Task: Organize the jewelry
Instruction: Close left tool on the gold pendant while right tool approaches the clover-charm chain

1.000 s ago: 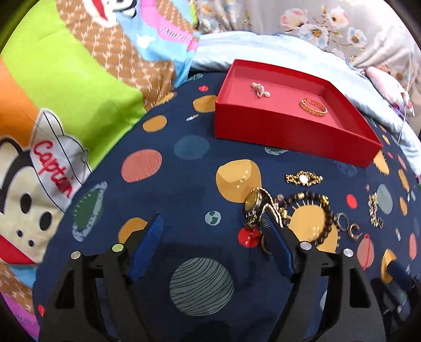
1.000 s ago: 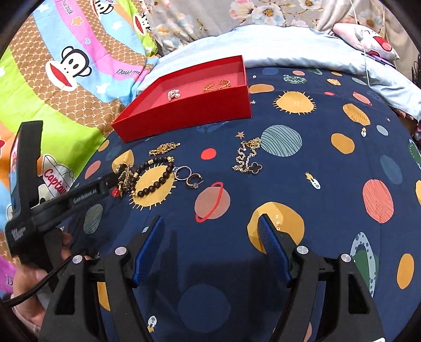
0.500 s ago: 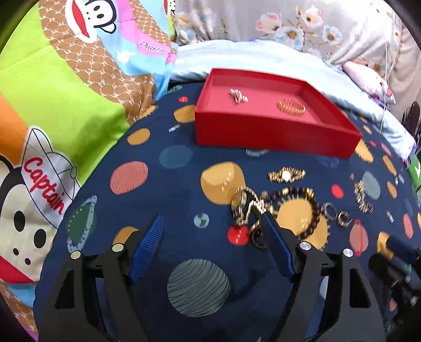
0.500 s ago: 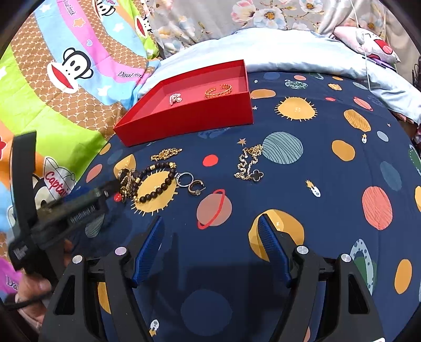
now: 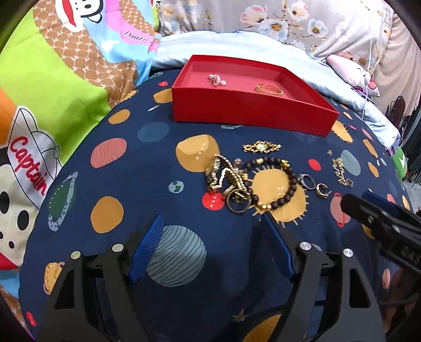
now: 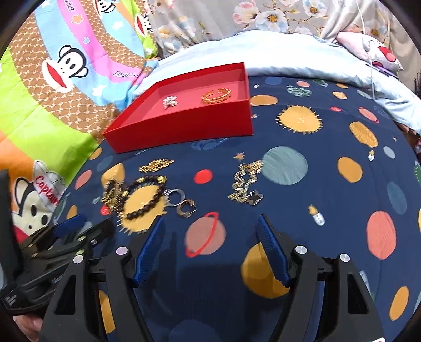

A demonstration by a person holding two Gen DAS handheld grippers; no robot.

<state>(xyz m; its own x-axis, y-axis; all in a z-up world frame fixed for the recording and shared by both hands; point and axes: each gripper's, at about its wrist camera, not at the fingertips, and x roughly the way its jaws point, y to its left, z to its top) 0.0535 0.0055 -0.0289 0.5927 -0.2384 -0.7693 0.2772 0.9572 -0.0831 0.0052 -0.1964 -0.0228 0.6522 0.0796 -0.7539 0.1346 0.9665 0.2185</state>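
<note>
A red tray [image 5: 236, 110] [image 6: 184, 129] lies on the planet-print bedspread and holds a gold bangle [image 5: 269, 89] [image 6: 216, 95] and a pale brooch [image 5: 216, 79] [image 6: 170, 101]. In front of it lie a gold brooch [image 5: 261, 147], a tangled gold chain pile [image 5: 226, 179] [image 6: 113, 193], a dark bead bracelet [image 5: 273, 184] [image 6: 147, 197], two rings [image 5: 315, 185] [image 6: 181, 201] and a gold chain with a clover charm [image 5: 342, 172] [image 6: 246, 188]. My left gripper [image 5: 210, 250] is open and empty, just short of the pile. My right gripper [image 6: 210, 247] is open and empty, near the rings.
A colourful monkey-print quilt [image 5: 52, 92] lies to the left. A pale blue blanket [image 6: 302, 50] and floral pillows [image 5: 289, 21] lie behind the tray. The right gripper's fingers [image 5: 381, 210] show in the left wrist view; the left gripper [image 6: 65, 236] shows at the right view's lower left.
My left gripper has pulled back and turned right, away from the chain pile. My right gripper has moved forward and left toward the rings. Nothing was picked up.
</note>
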